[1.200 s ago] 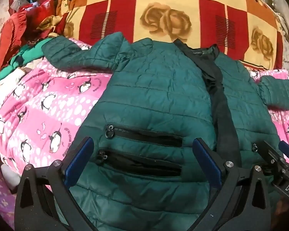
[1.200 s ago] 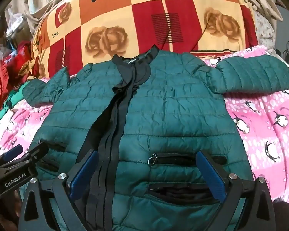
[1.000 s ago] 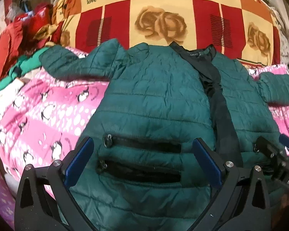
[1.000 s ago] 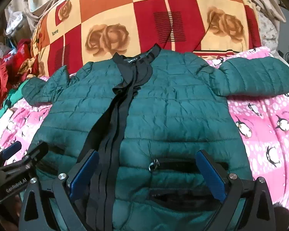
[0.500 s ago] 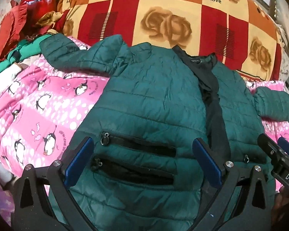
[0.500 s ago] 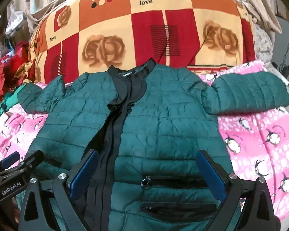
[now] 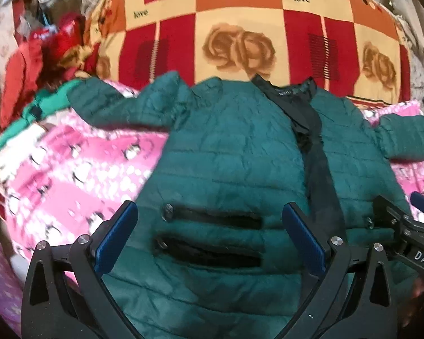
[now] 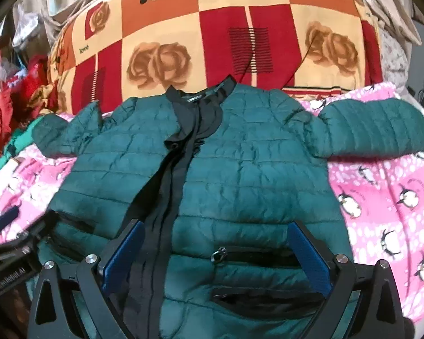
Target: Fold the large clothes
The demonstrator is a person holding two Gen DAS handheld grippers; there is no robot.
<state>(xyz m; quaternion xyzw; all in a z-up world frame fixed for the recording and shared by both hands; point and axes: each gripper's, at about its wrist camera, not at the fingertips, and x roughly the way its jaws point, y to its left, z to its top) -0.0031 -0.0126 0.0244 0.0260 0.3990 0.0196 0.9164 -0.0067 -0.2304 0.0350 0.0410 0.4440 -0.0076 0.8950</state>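
**Jacket laid flat, both grippers at its hem**

The green quilted jacket (image 8: pixel 240 175) lies front-up on the pink penguin blanket (image 8: pixel 387 197), collar far, hem near, long axis running away from both grippers. Left gripper (image 7: pixel 209 237) and right gripper (image 8: pixel 217 257) hover over the hem, jaws wide and empty. Each sleeve (image 8: pixel 376 130) is spread sideways, nearest its own gripper.

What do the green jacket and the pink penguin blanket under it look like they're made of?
Jacket: likely thin synthetic shell over padding, given the stitched puffy rows and slight sheen; its front strip is a flat matte black fabric. Blanket: probably soft fleece, since it looks matte and fuzzy, though blur leaves that open.
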